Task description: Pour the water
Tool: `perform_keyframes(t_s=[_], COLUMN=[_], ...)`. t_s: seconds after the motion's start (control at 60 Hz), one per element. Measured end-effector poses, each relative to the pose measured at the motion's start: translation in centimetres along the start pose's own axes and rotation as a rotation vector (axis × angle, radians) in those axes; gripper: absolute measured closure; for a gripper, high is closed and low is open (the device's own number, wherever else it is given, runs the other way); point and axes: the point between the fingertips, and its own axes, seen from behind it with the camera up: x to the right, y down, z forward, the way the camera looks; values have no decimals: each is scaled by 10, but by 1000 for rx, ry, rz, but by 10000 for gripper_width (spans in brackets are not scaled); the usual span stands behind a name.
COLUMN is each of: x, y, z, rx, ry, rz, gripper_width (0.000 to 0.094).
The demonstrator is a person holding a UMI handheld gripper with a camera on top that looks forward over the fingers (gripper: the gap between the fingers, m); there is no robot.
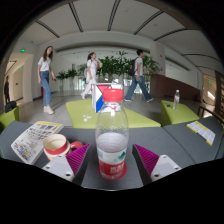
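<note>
A clear plastic water bottle (pixel 112 135) with a red label stands upright on the grey table (pixel 150 135). It is between my gripper's (pixel 111 152) two fingers, with a small gap at each side. The magenta pads (pixel 78 156) flank the label, and the gripper is open. A red and white cup (pixel 57 146) sits on the table just left of the left finger, close to the bottle.
A folded newspaper (pixel 30 140) lies left of the cup. Another paper (pixel 201 130) lies at the table's right. Green seats (pixel 85 110) stand beyond the table, with a small bottle (pixel 176 98) further right. Three people (pixel 45 78) walk in the hall behind.
</note>
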Motion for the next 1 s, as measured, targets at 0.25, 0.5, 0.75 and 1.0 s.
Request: perform_keyframes(t_s=[0.25, 0.5, 0.75, 1.0], x=[-16, -22, -35, -44], y=[0, 16, 41, 46], z=[-127, -289, -408, -470], rx=[-40, -45, -59, -41], ry=[21, 61, 48, 29], rz=[-20, -39, -37, -29], gripper_width=[79, 76, 79, 83])
